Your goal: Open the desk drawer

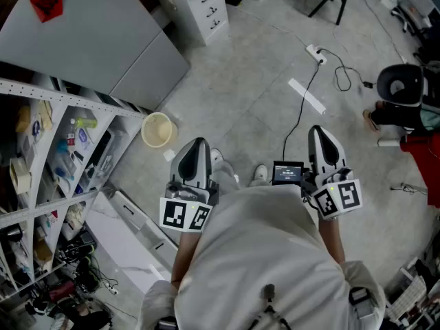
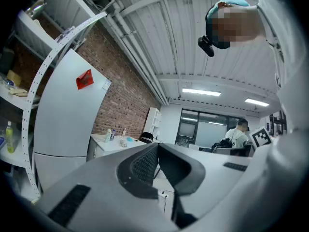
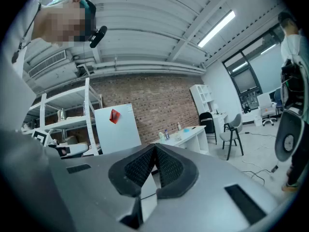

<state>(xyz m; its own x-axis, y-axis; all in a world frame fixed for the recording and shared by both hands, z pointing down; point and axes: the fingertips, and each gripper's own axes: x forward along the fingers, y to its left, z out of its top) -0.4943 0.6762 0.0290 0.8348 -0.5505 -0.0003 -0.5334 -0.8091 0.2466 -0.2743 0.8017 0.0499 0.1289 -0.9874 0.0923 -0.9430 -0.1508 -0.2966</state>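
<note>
Left gripper (image 1: 198, 147), right gripper (image 1: 320, 136): both held level, jaws together, nothing between them. Desk drawer (image 1: 210, 9): shut, well apart from both grippers. Task apparently not begun; approach, grip and pull all remain.

I see a pale grey shirt (image 1: 261, 253) on the wearer; my left gripper (image 1: 198, 145) and right gripper (image 1: 320, 133) have grey-white shells and black meshed pads (image 3: 140, 167); each bears a black-and-white marker cube (image 1: 184, 215); a small lit screen (image 1: 287, 172) sits beside the right one.
</note>
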